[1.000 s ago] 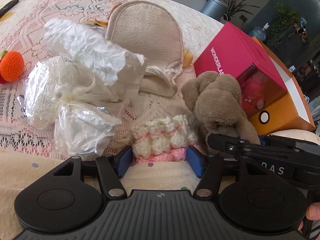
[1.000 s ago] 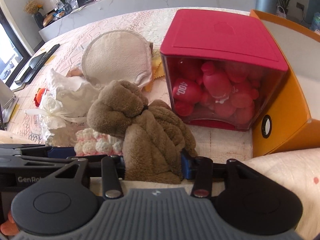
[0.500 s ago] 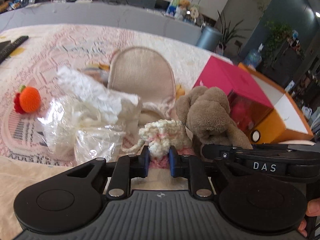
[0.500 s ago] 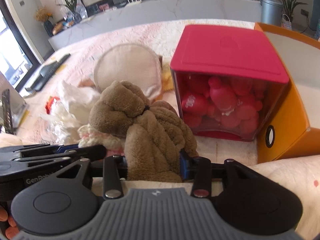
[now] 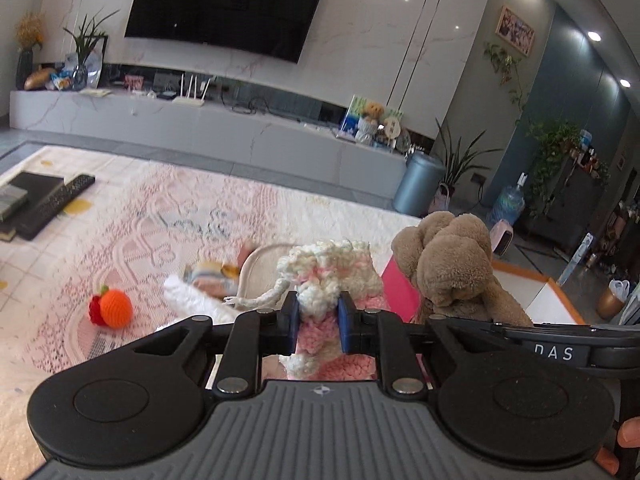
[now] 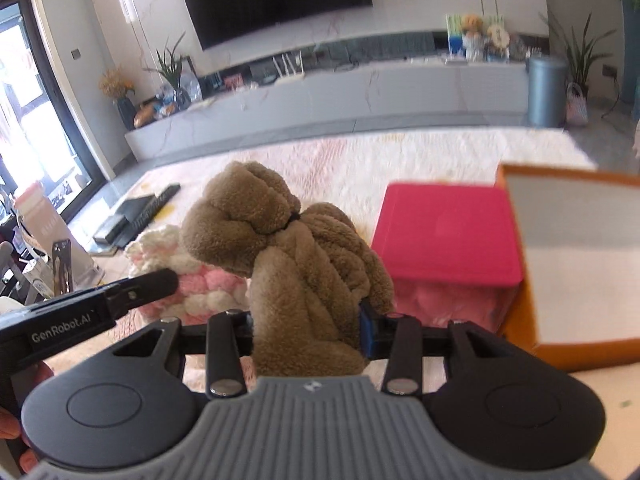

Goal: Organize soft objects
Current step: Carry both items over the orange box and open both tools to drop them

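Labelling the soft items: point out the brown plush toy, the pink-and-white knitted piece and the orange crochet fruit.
brown plush toy (image 6: pixel 304 280), right wrist view, its fleecy body.
pink-and-white knitted piece (image 5: pixel 320 296), left wrist view, white tuft between the pads.
orange crochet fruit (image 5: pixel 116 309), left wrist view, orange body.

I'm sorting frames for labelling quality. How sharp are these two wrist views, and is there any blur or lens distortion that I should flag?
Left wrist view: the knitted pink-and-white piece in the left gripper is sharp, the lace cloth smeared, the walls bowed by the fisheye. Right wrist view: the brown plush is crisp, the red-lidded box and orange box have smeared edges.
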`<state>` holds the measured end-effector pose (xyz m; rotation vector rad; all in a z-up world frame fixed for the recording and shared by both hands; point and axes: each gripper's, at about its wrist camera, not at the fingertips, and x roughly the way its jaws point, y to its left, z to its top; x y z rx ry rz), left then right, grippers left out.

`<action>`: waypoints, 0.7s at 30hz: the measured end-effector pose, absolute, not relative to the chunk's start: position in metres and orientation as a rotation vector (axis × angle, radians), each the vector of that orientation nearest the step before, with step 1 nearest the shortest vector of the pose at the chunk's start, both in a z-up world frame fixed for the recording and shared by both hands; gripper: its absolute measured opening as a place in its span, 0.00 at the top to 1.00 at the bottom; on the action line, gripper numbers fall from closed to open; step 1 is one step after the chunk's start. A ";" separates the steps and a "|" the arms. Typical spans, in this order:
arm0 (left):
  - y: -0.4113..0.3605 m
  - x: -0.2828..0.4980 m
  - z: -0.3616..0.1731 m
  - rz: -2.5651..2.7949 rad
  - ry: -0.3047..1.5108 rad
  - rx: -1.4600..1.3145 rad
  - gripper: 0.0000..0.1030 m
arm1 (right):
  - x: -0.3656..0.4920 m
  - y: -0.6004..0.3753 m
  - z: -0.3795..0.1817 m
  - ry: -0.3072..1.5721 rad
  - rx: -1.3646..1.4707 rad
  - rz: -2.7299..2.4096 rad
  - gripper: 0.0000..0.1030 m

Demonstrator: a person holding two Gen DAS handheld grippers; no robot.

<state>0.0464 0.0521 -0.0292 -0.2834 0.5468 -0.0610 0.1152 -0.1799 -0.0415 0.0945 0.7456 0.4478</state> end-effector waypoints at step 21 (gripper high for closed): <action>-0.080 0.124 0.021 -0.430 0.529 -0.219 0.79 | 0.129 -0.319 0.025 0.731 0.080 0.136 0.59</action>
